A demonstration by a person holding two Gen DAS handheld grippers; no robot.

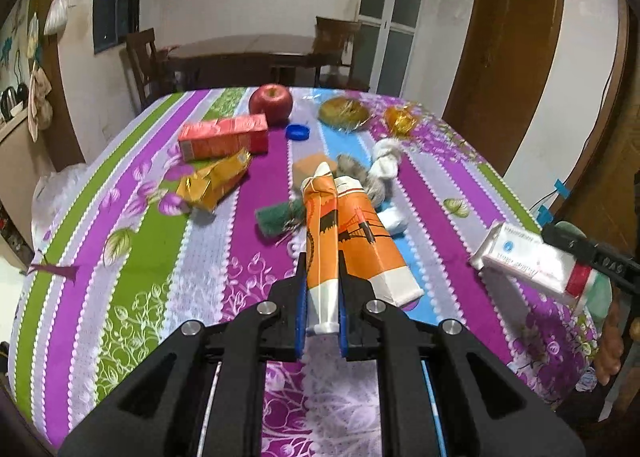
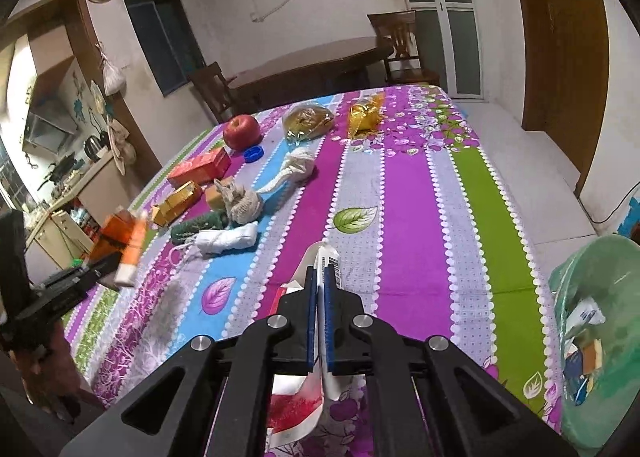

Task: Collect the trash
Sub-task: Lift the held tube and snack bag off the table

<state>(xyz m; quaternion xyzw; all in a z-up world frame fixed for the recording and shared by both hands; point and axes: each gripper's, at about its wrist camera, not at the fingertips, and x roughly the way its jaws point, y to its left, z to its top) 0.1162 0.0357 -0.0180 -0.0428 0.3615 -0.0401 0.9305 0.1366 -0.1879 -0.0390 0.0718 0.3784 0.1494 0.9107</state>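
Note:
My left gripper (image 1: 322, 261) is shut on a flattened orange and white carton (image 1: 352, 233), held above the striped tablecloth; it also shows at the left of the right wrist view (image 2: 124, 245). My right gripper (image 2: 320, 277) is shut on a flattened white and red carton (image 2: 326, 257), which shows at the right of the left wrist view (image 1: 528, 263). A green trash bin (image 2: 592, 329) holding several scraps stands off the table's right edge, right of my right gripper.
On the table lie a red apple (image 1: 271, 103), a red box (image 1: 222, 141), a gold wrapper (image 1: 214, 183), a blue cap (image 1: 297, 132), wrapped bread (image 1: 344, 113), a gold packet (image 1: 400, 119), white rags (image 2: 224, 239), a green scourer (image 2: 198, 225) and a sponge (image 1: 314, 165).

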